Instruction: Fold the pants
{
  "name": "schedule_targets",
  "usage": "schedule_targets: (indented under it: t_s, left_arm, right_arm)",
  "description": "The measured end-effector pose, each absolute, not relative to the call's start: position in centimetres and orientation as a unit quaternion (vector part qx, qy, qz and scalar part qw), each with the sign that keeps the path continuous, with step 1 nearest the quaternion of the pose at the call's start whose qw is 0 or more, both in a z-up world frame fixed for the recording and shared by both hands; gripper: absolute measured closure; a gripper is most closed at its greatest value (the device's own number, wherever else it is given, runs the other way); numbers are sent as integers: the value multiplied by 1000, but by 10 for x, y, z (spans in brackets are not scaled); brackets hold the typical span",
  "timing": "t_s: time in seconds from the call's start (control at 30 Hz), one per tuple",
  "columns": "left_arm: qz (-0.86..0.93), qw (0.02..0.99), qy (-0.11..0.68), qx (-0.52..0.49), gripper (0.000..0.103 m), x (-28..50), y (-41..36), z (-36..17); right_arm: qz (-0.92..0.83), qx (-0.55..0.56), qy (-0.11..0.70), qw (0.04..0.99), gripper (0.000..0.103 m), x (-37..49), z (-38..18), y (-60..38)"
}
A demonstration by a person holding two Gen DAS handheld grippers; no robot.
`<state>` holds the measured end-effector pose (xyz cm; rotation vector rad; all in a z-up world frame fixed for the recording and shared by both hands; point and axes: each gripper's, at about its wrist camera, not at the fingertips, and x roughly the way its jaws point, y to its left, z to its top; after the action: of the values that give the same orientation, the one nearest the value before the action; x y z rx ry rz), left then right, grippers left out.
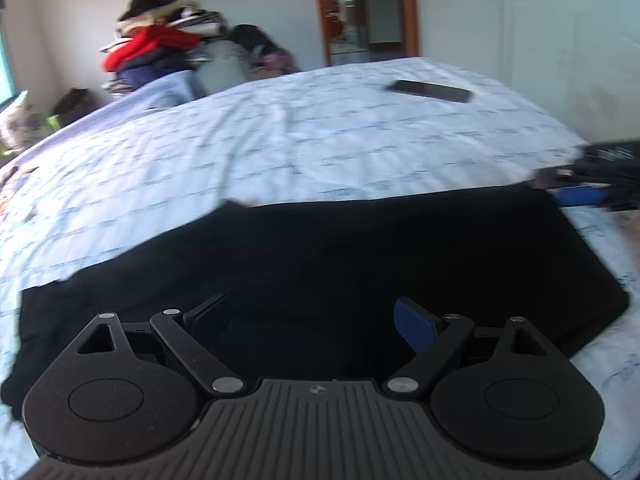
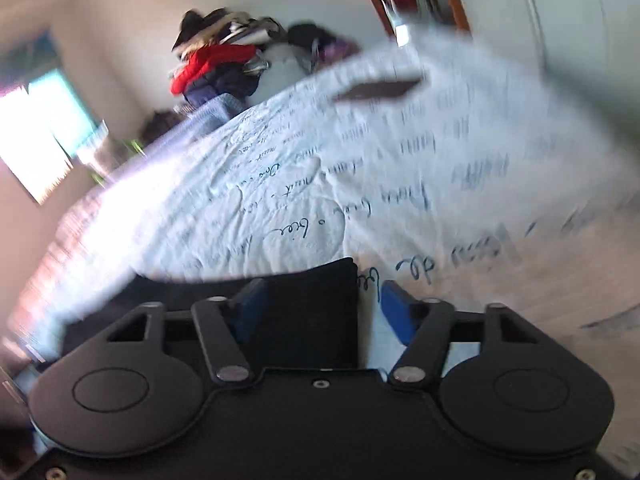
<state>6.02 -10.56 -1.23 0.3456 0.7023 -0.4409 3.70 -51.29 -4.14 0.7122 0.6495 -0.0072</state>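
- My left gripper (image 1: 312,320) hangs low over the black folded fabric pants (image 1: 320,272), its two blue-padded fingers (image 1: 414,326) spread wide apart with nothing between them.
- In the left wrist view the pants lie flat on the bed with the white, script-printed sheet (image 1: 280,140), filling the lower half of the frame as a broad dark band from the lower left to the right edge.
- My right gripper (image 1: 588,190) shows at the right edge of that same view, just at the far right corner of the pants; blur keeps me from telling whether it touches the cloth there.
- In the right wrist view my right gripper (image 2: 320,308) also has its fingers (image 2: 394,314) apart, gripping nothing; a corner of the pants (image 2: 316,304) lies beneath the gap, nearer the left finger, with white sheet (image 2: 280,200) showing beside the right one.
- This view is tilted and heavily smeared, so the finer detail is lost.
- A flat dark rectangular phone-like slab (image 1: 430,91) rests on the sheet in the upper right of the left view, well apart from the pants.
- A heap of mixed clothes with a red garment (image 1: 156,46) is piled beyond the bed in the upper left, against a pale wall.
- A wooden-framed doorway (image 1: 364,8) stands at the top centre.
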Motion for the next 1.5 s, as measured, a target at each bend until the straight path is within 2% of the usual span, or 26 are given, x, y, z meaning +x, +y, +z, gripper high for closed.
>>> schedule_targets:
  t_s: [0.13,0.23,0.43,0.5,0.53,0.6,0.67,0.87,0.9,0.97,1.03,1.13,1.2,1.23,1.27,1.37,1.5]
  left_arm:
    - [-235,889,335,207,12,56,-140,-30]
    - [-227,886,339,222,11,56,-152,-44]
    - [-227,887,347,202,10,61,-152,-43]
    - [-221,888,349,200,10,63,-154,-44]
    - [-220,889,350,199,10,62,-154,-43]
    - [-219,891,344,199,11,58,-149,-39]
    - [-210,896,334,203,11,54,-141,-35]
    - [-170,914,319,184,11,58,-103,-23]
    - [-166,914,323,182,11,60,-98,-23]
    - [-158,914,331,173,11,64,-88,-24]
    - [-156,908,351,170,11,70,-82,-29]
    - [-166,898,362,186,10,69,-82,-40]
    - [-160,902,356,182,10,65,-77,-36]
    - [-160,905,354,176,10,64,-73,-33]
    - [-157,906,354,169,10,64,-69,-32]
    - [-138,909,358,161,11,68,-61,-30]
    - [-126,910,368,146,11,71,-53,-28]
  right_arm:
    - [47,368,321,871,56,51,-57,-508]
    - [28,353,324,877,88,54,-56,-501]
    - [-11,227,300,927,93,56,-25,-469]
    - [-30,206,327,922,92,67,-35,-465]
    - [-35,207,342,916,90,72,-41,-466]
    - [-30,226,336,914,79,62,-41,-469]
    - [-18,247,327,912,48,44,-33,-468]
    - [33,301,344,889,47,-31,-47,-463]
    - [38,306,343,887,53,-39,-48,-459]
    - [22,270,351,897,85,-49,-47,-448]
    - [4,252,344,905,96,-53,-45,-443]
    - [-26,206,347,915,98,-49,-41,-433]
    - [-53,156,354,921,92,-45,-33,-418]
    - [-82,131,347,925,71,-46,-26,-411]
    - [-114,99,329,932,57,-49,-17,-402]
    - [-88,27,301,949,57,-46,0,-370]
    - [-41,32,357,933,53,-20,-20,-361]
